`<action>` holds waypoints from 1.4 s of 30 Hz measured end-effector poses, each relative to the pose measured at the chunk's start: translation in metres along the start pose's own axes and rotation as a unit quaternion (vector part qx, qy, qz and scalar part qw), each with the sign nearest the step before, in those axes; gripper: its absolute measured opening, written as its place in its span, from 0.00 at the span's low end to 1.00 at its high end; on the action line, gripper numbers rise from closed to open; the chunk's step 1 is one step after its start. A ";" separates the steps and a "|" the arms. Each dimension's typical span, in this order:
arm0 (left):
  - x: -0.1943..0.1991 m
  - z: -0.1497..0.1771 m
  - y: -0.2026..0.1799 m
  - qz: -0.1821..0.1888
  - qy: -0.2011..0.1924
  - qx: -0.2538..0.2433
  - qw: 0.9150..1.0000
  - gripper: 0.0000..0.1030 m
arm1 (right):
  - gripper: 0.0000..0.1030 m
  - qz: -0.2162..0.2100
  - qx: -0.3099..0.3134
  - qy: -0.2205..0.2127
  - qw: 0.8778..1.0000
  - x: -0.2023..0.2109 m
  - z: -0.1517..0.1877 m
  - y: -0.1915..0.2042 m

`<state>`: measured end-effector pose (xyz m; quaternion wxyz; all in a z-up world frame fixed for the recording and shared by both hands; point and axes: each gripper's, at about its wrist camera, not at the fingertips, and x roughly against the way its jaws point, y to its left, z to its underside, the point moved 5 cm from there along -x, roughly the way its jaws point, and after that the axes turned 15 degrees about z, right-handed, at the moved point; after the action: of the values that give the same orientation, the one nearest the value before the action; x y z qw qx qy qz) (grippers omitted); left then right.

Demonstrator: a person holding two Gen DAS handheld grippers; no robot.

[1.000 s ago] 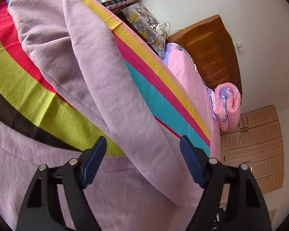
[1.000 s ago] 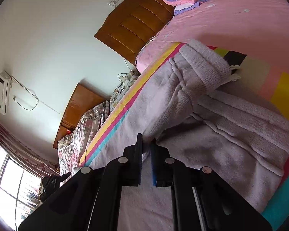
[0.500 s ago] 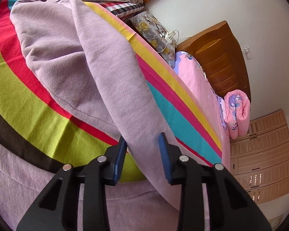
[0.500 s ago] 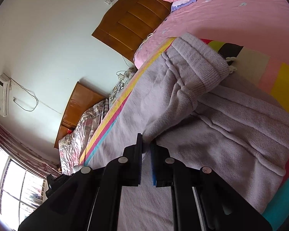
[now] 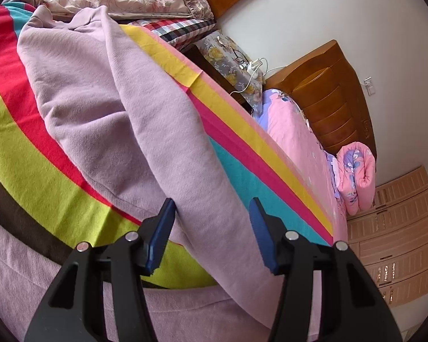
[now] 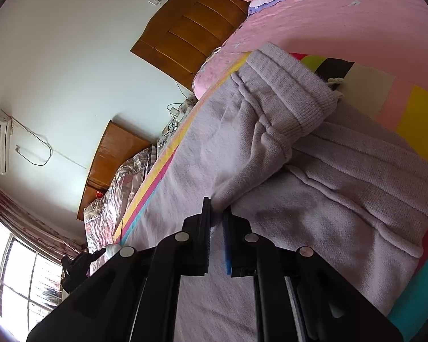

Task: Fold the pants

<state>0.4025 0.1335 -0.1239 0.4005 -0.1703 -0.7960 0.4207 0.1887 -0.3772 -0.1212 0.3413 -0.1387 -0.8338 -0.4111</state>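
Now, line by line:

Pants: the lilac pants [image 5: 105, 108] lie over a striped blanket [image 5: 28, 154] on the bed; one leg runs as a raised ridge straight ahead of the left tongs, and the ribbed waistband [image 6: 294, 91] sits ahead and to the right of the right tongs.

Left tongs: the left gripper [image 5: 211, 222] stands wide, its blue pads [image 5: 161, 233] on either side of the leg ridge. The left pad looks to touch the cloth; the right pad is clear of it.

Right tongs: the right gripper [image 6: 216, 213] is narrow, pinching a fold of the pants right at its tips, with the fabric rising from there toward the waistband.

Just changed: half a second ago the left jaws were drawn in close around the leg; they have since spread again, much as they stood a second ago. The right tongs have kept their pinch throughout, with the waistband in about the same place ahead of them.

Meaning for the task: by my reading the left side has let go or is resetting its bite, so the fold is not yet carried. Only the right side holds cloth, and the leg needs a fresh grasp before it can be lifted over.

Risk: lifting on the right alone would probably drag the pants askew.
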 end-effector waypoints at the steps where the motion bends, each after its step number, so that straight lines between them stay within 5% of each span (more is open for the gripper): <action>1: -0.004 0.000 0.004 -0.001 0.006 0.009 1.000 0.52 | 0.09 0.000 -0.001 0.001 1.000 -0.001 0.000 0.000; 5: -0.014 0.000 0.009 0.010 0.013 0.002 1.000 0.48 | 0.09 0.003 0.003 -0.001 1.000 -0.002 0.000 0.001; 6: -0.015 -0.001 0.007 0.013 0.013 -0.006 1.000 0.30 | 0.09 0.003 0.005 -0.002 1.000 -0.002 0.000 0.001; 8: -0.015 -0.003 0.002 0.008 0.008 -0.026 1.000 0.14 | 0.09 0.003 0.007 -0.003 1.000 -0.002 0.000 0.002; 10: -0.009 -0.004 -0.004 0.004 -0.002 -0.041 0.999 0.10 | 0.09 0.005 0.016 -0.005 1.000 -0.003 -0.003 0.006; 17: 0.065 0.004 -0.065 0.031 -0.046 -0.083 0.995 0.09 | 0.08 -0.042 0.054 -0.020 0.997 0.031 -0.053 0.045; 20: 0.137 0.041 -0.092 0.050 -0.057 -0.136 0.988 0.09 | 0.08 -0.052 0.098 -0.032 0.993 0.067 -0.053 0.045; 23: 0.182 0.103 -0.072 0.033 -0.047 -0.174 0.983 0.12 | 0.08 -0.046 0.109 -0.011 0.993 0.078 -0.027 0.006; 27: 0.156 0.163 0.017 -0.009 0.023 -0.112 0.993 0.16 | 0.08 0.013 0.072 0.052 0.996 0.036 0.015 -0.057; 31: 0.138 0.167 0.046 -0.008 0.019 -0.093 0.995 0.20 | 0.08 0.015 0.059 0.041 0.997 0.030 0.024 -0.064; 35: 0.147 0.160 0.037 0.003 0.010 -0.100 0.995 0.57 | 0.13 0.026 0.073 0.039 0.996 0.033 0.028 -0.063; 40: 0.139 0.167 0.033 0.004 0.024 -0.097 0.995 0.55 | 0.17 0.015 0.040 0.048 0.998 0.027 0.036 -0.075; 42: 0.132 0.169 0.032 -0.004 0.033 -0.103 0.994 0.29 | 0.17 0.012 0.038 0.049 0.998 0.028 0.036 -0.076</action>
<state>0.1866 0.1426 -0.1395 0.4090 -0.2211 -0.8220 0.3289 0.1134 -0.3975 -0.1624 0.3918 -0.1151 -0.8292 -0.3816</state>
